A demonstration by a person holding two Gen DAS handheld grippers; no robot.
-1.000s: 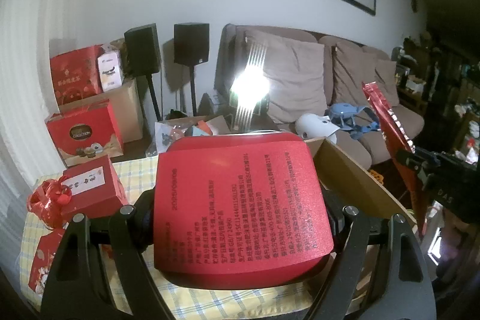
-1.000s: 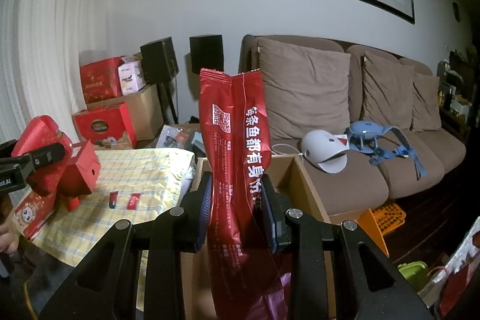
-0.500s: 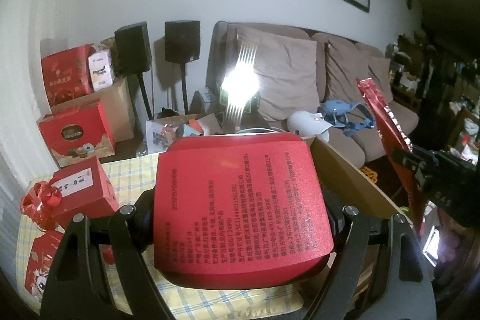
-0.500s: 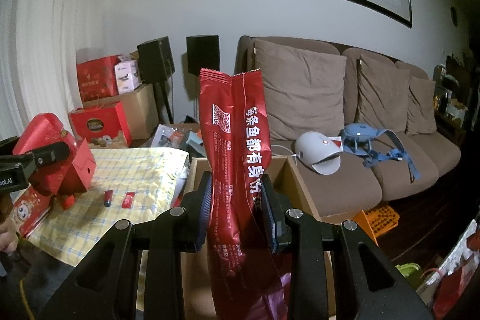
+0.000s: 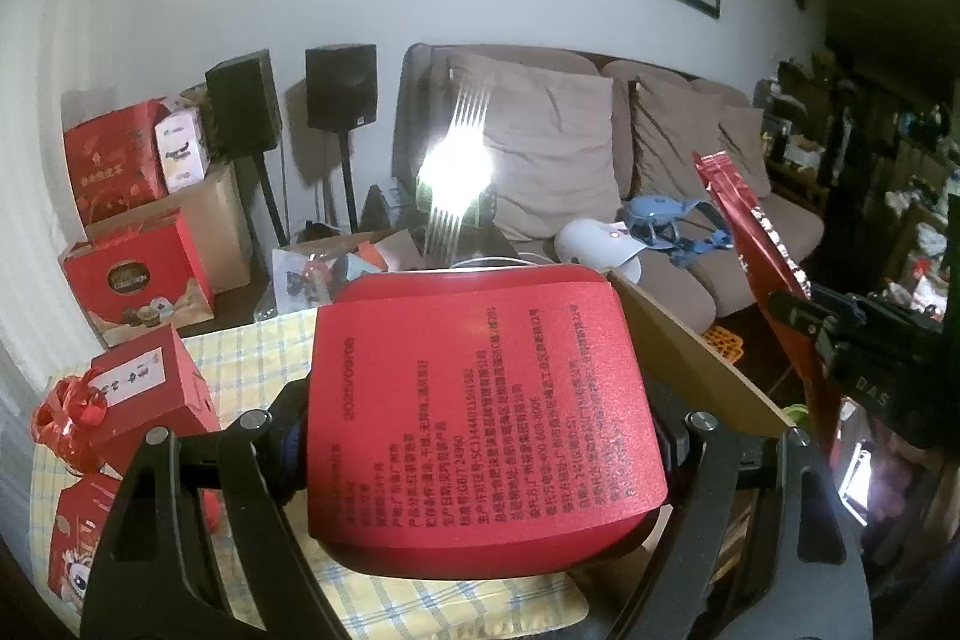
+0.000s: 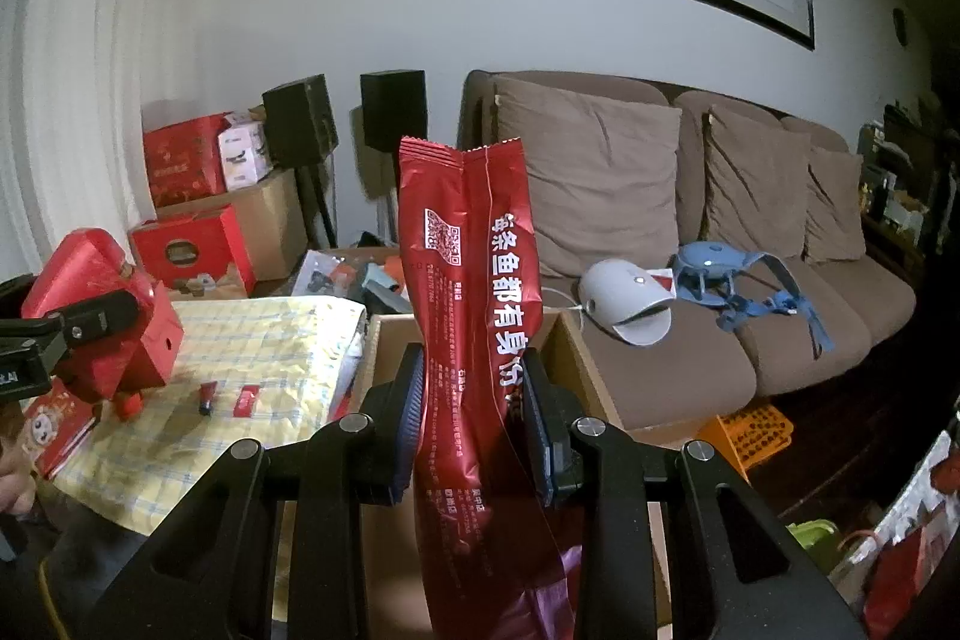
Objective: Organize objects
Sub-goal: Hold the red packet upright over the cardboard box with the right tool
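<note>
A wide red box with black print fills the left wrist view. My left gripper is shut on its two sides and holds it above the yellow checked cloth. From the right wrist view the same red box hangs at the far left. My right gripper is shut on a tall red snack bag, upright over an open cardboard box. The bag's lower end hangs into the box. In the left wrist view the snack bag and right gripper are at the right.
A red gift box with a bow and a red packet lie on the cloth, plus two small red items. Behind are stacked red boxes, two speakers and a brown sofa with a white device.
The left gripper with the red box has drifted a little to the right, toward the cardboard box. The right gripper and snack bag have stayed put.
</note>
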